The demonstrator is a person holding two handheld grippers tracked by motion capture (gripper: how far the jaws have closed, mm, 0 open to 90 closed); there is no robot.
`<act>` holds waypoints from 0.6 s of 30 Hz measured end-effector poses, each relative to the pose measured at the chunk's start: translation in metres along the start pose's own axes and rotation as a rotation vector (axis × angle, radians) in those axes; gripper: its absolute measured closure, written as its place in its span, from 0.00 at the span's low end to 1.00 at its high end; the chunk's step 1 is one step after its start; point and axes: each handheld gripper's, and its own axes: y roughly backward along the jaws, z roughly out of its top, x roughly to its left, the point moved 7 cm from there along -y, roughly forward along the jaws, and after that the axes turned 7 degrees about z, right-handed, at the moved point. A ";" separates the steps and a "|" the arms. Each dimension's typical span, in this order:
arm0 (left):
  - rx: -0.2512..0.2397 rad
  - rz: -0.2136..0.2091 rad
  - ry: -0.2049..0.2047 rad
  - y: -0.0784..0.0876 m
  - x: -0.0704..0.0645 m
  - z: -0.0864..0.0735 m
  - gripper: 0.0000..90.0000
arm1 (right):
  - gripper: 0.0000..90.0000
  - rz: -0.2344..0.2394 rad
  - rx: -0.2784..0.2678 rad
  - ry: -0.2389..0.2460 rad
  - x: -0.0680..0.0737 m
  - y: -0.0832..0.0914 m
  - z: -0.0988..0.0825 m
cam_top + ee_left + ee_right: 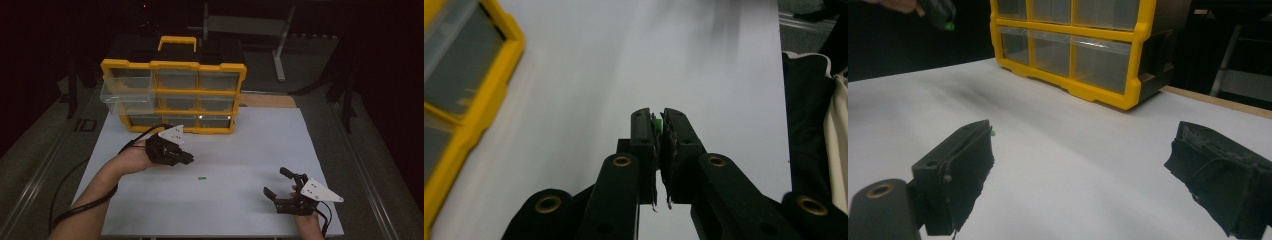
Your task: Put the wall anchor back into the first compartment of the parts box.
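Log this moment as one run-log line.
left gripper: shut on small green piece | right gripper: open, empty | second green piece: on white mat | organizer drawer: pulled out

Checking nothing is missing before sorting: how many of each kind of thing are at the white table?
Green pieces: 2 (held piece, loose piece)
Yellow drawer cabinet: 1
Grippers: 2 (left gripper, right gripper)
Total: 5
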 end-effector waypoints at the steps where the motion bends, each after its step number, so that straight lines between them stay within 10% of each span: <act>1: -0.005 0.010 -0.008 0.013 0.002 0.005 0.93 | 0.11 -0.001 0.000 0.001 0.000 0.000 0.000; 18: -0.073 0.071 -0.034 0.071 0.019 0.037 0.93 | 0.11 0.001 0.000 0.003 0.000 0.000 0.000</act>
